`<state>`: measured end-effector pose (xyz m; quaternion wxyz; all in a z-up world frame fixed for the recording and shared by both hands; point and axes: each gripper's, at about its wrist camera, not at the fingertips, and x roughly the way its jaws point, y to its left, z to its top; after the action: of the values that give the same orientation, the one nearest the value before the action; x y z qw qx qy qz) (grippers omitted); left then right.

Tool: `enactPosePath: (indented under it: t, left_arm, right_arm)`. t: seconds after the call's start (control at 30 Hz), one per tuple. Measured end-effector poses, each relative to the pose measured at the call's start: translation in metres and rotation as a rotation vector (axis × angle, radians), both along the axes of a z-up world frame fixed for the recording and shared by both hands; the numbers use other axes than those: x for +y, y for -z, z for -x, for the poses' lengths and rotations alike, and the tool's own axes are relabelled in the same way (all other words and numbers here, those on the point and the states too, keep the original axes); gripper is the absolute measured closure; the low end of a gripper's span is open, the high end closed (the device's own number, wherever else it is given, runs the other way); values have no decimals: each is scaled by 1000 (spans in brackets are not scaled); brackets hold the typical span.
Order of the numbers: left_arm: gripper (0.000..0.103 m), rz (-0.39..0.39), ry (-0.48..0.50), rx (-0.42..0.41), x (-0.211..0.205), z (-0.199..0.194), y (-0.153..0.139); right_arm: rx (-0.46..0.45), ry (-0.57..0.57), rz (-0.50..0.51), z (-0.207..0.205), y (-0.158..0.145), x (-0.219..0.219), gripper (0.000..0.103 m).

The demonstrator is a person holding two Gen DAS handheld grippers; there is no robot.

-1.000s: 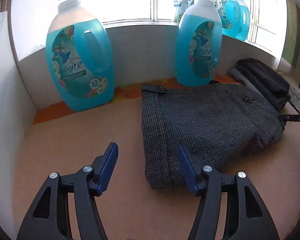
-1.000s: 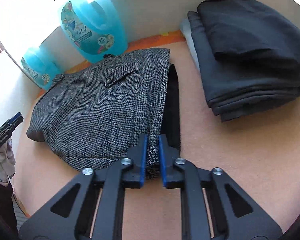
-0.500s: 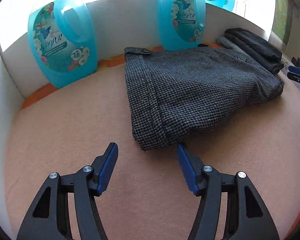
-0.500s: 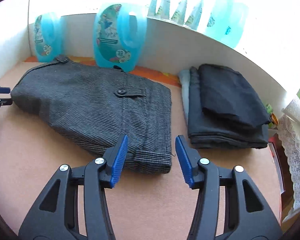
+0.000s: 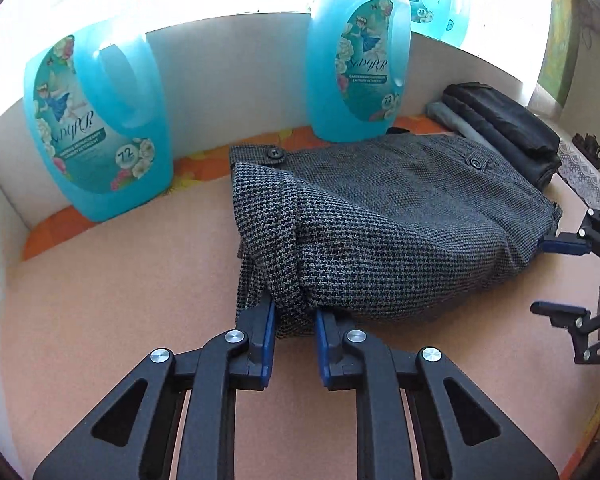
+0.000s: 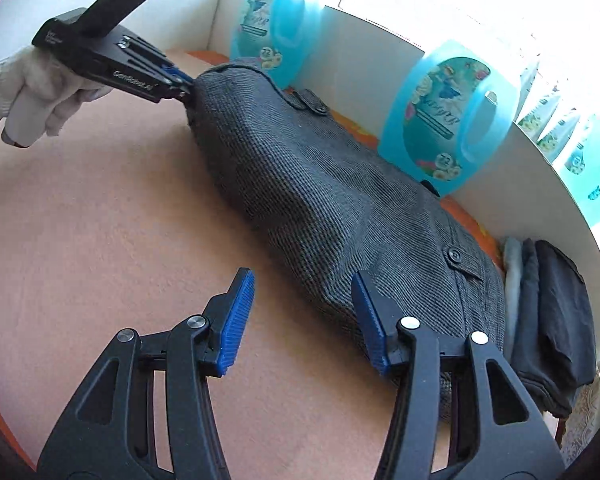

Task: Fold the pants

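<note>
Grey houndstooth pants (image 5: 379, 216) lie folded in a bundle on the tan table. My left gripper (image 5: 295, 320) is shut on the near left corner of the pants and lifts that edge a little; it shows in the right wrist view (image 6: 180, 84), held by a gloved hand. My right gripper (image 6: 303, 316) is open, its right finger beside the pants (image 6: 319, 184) at their right end. It shows at the right edge of the left wrist view (image 5: 555, 276).
Two big blue detergent bottles (image 5: 96, 120) (image 5: 359, 56) stand against the white back wall. A stack of folded dark clothes (image 5: 503, 128) (image 6: 551, 320) lies right of the pants. More bottles (image 6: 587, 160) stand on the sill.
My left gripper moved forward and shut on the pants' near left corner. My right gripper swung round to the pants' right end and stays open.
</note>
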<state>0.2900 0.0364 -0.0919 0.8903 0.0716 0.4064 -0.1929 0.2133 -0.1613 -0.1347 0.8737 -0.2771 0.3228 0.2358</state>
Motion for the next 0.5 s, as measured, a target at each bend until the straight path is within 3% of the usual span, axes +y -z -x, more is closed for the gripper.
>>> enactPosePath:
  t: [0.17, 0.33, 0.5]
  left_arm:
    - [88, 13, 3, 4, -4, -16, -6]
    - [88, 24, 11, 4, -5, -23, -10]
    - [88, 41, 15, 1, -7, -31, -16]
  right_arm:
    - [-10, -54, 50, -14, 14, 33, 51]
    - [-83, -34, 144, -29, 28, 49, 46]
    - [-85, -11, 188, -49, 39, 50, 46]
